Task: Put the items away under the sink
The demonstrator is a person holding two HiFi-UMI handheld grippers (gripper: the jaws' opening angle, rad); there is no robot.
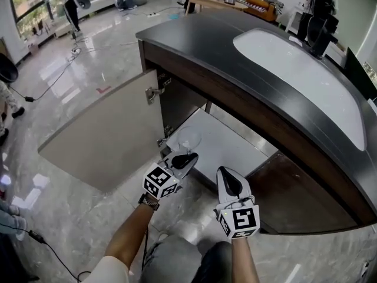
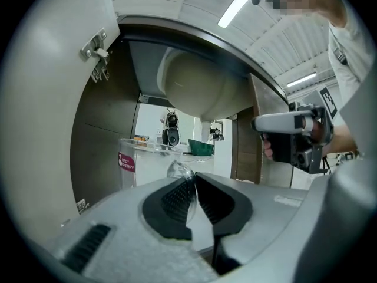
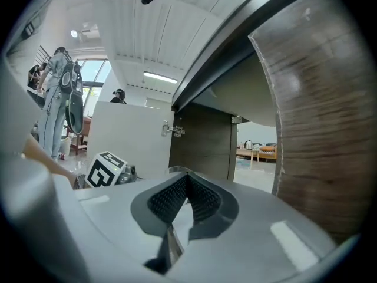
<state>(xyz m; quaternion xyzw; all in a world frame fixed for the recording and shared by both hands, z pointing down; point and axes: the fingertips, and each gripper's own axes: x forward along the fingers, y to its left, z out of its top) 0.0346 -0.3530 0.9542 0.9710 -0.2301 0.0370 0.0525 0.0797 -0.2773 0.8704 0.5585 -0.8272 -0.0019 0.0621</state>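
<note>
My left gripper (image 1: 187, 158) (image 2: 193, 178) is at the mouth of the open cabinet under the sink. It is shut on a small clear glass piece (image 2: 180, 171), whose rounded end sticks out past the fingertips. Just ahead, a clear cup (image 1: 189, 139) (image 2: 140, 161) with a red label stands on the white cabinet floor (image 1: 230, 146). My right gripper (image 1: 227, 177) (image 3: 187, 178) is beside the left one, a little to the right. It is shut with nothing in it. The left gripper view catches the right gripper (image 2: 288, 124) from the side.
The pale cabinet door (image 1: 106, 140) stands swung open to the left, its hinge (image 1: 154, 93) showing. The sink bowl's underside (image 2: 206, 87) hangs over the cabinet space. A brown wood panel (image 3: 318, 111) closes the right side. The dark counter (image 1: 224, 46) overhangs above. People stand far off on the glossy floor.
</note>
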